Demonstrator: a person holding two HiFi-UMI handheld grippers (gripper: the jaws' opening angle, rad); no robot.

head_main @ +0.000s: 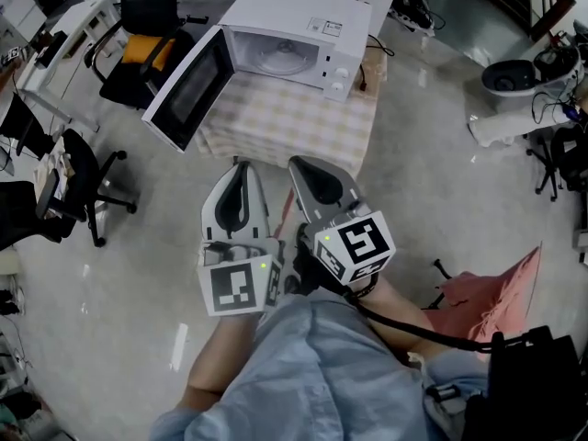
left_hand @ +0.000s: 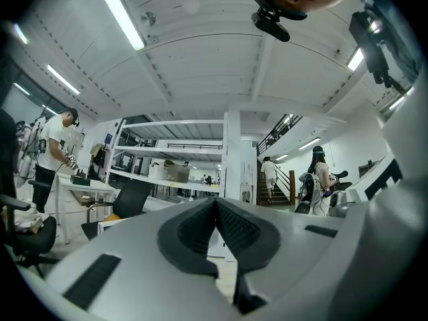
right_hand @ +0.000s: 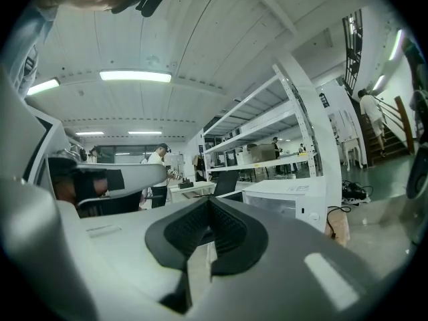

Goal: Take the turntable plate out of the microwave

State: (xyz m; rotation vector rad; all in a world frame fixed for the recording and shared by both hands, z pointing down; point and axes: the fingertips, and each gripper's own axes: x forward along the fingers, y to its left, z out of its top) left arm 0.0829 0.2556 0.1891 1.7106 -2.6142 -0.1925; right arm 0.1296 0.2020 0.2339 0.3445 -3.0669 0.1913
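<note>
A white microwave (head_main: 299, 39) stands on a table with a checkered cloth (head_main: 285, 122), its door (head_main: 188, 90) swung open to the left. Inside the cavity the glass turntable plate (head_main: 276, 60) lies flat. Both grippers are held side by side in front of the table, short of its near edge, pointing level at the microwave. My left gripper (head_main: 242, 166) is shut with nothing in it, its pads meeting at the tip (left_hand: 215, 202). My right gripper (head_main: 297, 164) is shut and empty too (right_hand: 208, 202). In the right gripper view the microwave (right_hand: 287, 196) stands ahead to the right.
Black office chairs (head_main: 87, 177) and a desk (head_main: 55, 53) stand at the left. A white round machine (head_main: 514, 81) with cables and a pink sheet (head_main: 487, 297) are on the floor at the right. People stand by shelves (left_hand: 174, 169) and stairs (left_hand: 281, 179) far behind.
</note>
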